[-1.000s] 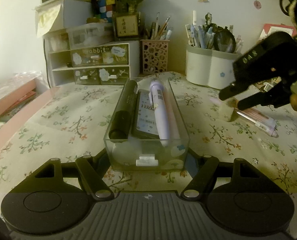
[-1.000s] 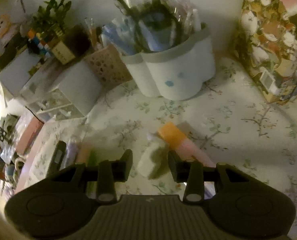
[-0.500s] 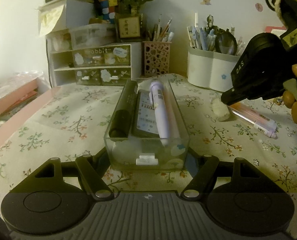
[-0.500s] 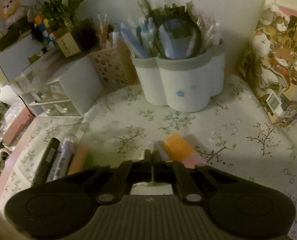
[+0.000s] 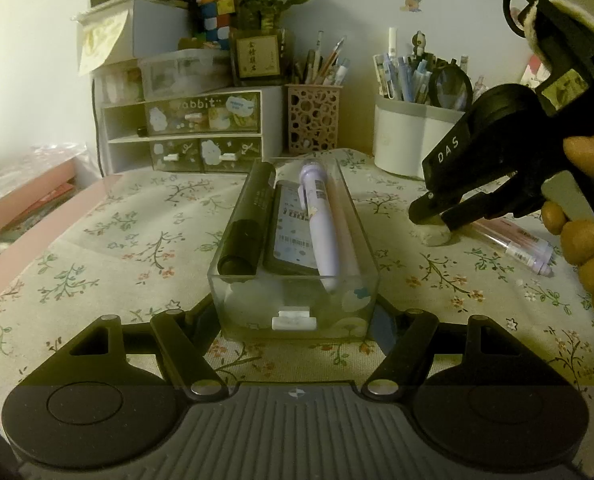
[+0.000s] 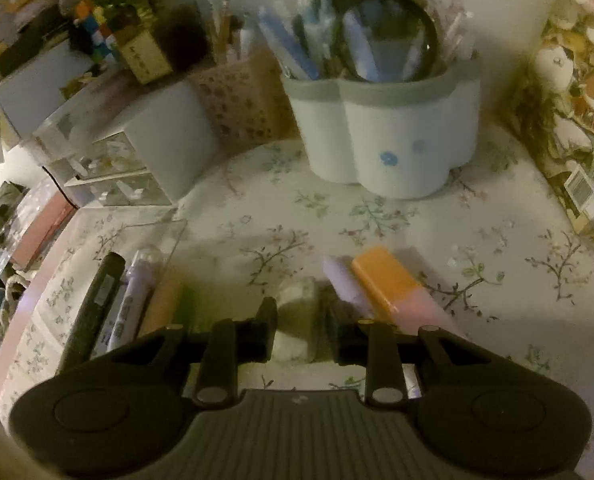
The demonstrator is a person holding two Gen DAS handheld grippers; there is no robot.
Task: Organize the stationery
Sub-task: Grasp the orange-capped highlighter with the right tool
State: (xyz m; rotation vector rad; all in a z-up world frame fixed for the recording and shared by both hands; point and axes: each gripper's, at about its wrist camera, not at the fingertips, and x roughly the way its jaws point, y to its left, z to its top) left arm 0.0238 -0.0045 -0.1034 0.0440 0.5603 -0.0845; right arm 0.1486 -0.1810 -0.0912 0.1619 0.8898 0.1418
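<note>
My left gripper (image 5: pixel 297 320) is shut on the near end of a clear tray (image 5: pixel 257 308) on the flowered cloth. In the tray lie a black marker (image 5: pixel 249 224), a dark labelled box (image 5: pixel 289 224) and a lilac pen (image 5: pixel 321 220). To its right, a hand holds my right gripper (image 5: pixel 433 216) tip-down over a white eraser (image 5: pixel 435 236). In the right wrist view the eraser (image 6: pixel 297 312) sits between the opening jaws of my right gripper (image 6: pixel 301 332), with a gap on its right side. An orange-and-pink highlighter (image 6: pixel 389 280) and a lilac pen (image 6: pixel 341 280) lie just beyond.
A white pen holder (image 5: pixel 409 140) full of pens, a pink lattice cup (image 5: pixel 313 120) and a small drawer unit (image 5: pixel 185 136) line the back wall. A printed box (image 6: pixel 569 120) stands at the right. Pink books (image 5: pixel 25 200) lie off the left edge.
My right gripper came down over the eraser, closed its jaws half a second ago, and has parted them again. The left gripper and the tray stayed put.
</note>
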